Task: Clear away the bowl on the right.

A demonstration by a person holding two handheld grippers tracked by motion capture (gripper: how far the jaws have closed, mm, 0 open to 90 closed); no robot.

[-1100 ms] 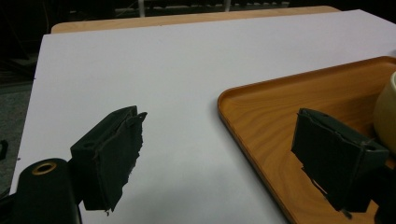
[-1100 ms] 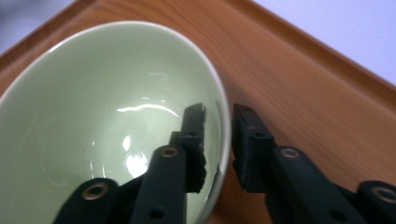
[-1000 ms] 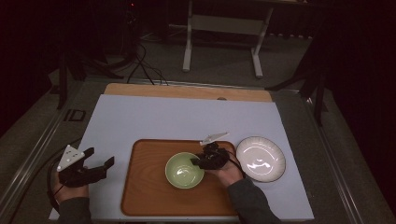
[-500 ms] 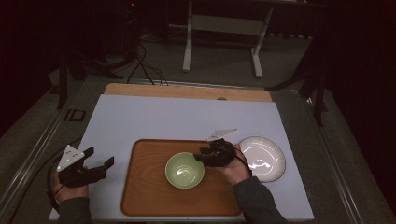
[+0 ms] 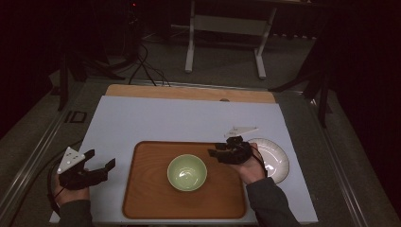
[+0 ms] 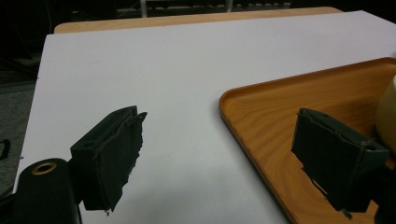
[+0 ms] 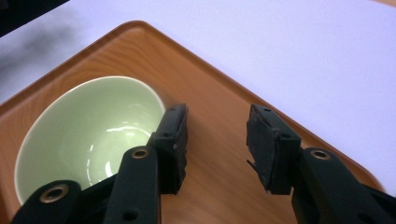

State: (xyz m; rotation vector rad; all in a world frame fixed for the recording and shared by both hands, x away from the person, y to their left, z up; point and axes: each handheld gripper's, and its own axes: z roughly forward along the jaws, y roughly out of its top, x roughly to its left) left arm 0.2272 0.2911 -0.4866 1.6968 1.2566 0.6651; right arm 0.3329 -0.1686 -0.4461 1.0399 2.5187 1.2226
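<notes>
A pale green bowl (image 5: 187, 172) stands empty in the middle of a wooden tray (image 5: 142, 189). My right gripper (image 5: 215, 154) hovers open over the tray's right part, a short way right of the bowl and touching nothing. In the right gripper view the jaws (image 7: 217, 135) stand apart over bare tray wood (image 7: 219, 93), with the bowl (image 7: 88, 135) just beside the left jaw. My left gripper (image 5: 100, 159) rests open on the white table left of the tray. In the left gripper view its jaws (image 6: 224, 140) stand wide apart, straddling the tray's near corner (image 6: 280, 107).
A white plate (image 5: 274, 158) lies on the table just right of the tray, behind my right hand. The white table top (image 5: 189, 118) stretches away beyond the tray. Dark floor, cables and a stand's legs lie past the far edge.
My right gripper has drawn back to the right, away from the bowl's rim towards the plate. The bowl and the left gripper have stayed put.
</notes>
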